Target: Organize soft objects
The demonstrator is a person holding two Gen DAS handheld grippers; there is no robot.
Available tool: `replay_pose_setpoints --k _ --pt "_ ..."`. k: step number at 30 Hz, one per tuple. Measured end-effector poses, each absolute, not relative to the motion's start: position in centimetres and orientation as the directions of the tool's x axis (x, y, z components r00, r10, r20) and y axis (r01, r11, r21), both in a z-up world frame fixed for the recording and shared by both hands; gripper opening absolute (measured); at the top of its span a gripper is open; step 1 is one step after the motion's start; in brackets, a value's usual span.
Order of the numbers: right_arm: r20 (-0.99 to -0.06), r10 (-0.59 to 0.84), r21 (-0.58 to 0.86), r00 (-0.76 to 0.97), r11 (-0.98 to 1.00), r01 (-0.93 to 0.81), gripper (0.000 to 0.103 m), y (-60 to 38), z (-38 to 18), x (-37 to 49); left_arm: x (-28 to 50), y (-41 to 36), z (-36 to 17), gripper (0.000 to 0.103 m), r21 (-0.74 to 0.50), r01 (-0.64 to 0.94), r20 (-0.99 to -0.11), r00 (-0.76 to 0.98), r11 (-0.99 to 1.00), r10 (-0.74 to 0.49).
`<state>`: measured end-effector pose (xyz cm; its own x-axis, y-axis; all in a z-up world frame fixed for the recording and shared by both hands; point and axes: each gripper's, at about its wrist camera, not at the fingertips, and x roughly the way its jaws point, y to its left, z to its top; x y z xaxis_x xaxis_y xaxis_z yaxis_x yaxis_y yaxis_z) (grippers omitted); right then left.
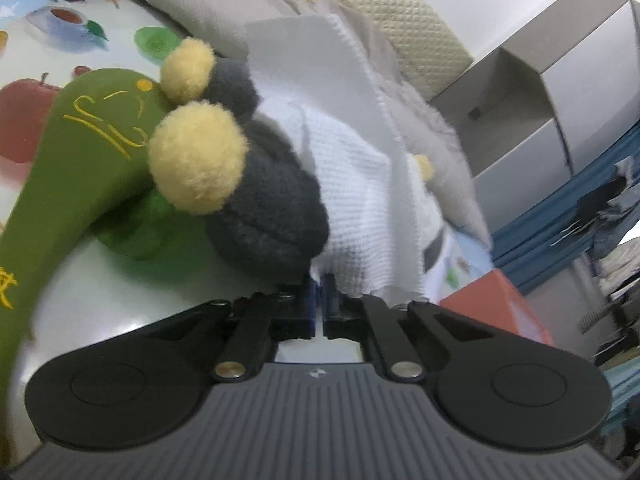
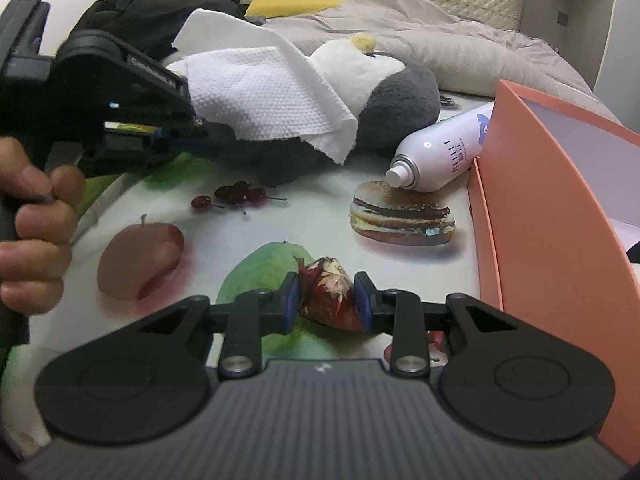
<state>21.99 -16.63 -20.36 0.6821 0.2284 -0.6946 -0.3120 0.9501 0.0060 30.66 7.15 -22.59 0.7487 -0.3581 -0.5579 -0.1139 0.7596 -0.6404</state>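
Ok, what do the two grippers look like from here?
Both look alike: the right gripper and left gripper have black linkage arms, silver pivot pins, round black side discs, blue finger pads and a ribbed grey body. A bare hand shows, no sleeve.

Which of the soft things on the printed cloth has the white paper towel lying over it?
The grey and white plush penguin: the paper towel drapes over its body. The green plush beside it is uncovered.

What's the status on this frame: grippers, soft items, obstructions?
Left gripper shut at the paper towel edge, grip unclear. Right gripper open, empty. Towel draped over plush penguin. Spray can lies against orange box.
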Motion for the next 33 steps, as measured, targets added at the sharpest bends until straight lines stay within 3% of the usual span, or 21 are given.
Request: replay_pose_setpoints --k 14,27,33 --pt "-0.683 0.204 -0.003 0.702 0.959 -0.283 0.033 -17.6 -18.5 19.7 22.3 7.2 -17.3 0.0 -0.668 -0.043 -0.513 0.75 0.743 -0.417" --pt "-0.717 0.214 -0.006 0.664 0.95 -0.313 0.027 -17.5 -17.8 13.3 11.5 7.4 -18.1 0.001 -0.612 -0.097 -0.629 0.661 0.785 -0.409" --pt "-0.726 0.228 0.014 0.649 0.948 -0.317 0.027 -17.3 -18.0 11.4 8.6 6.8 -19.5 0.001 -0.515 -0.116 -0.728 0.583 0.85 -0.361"
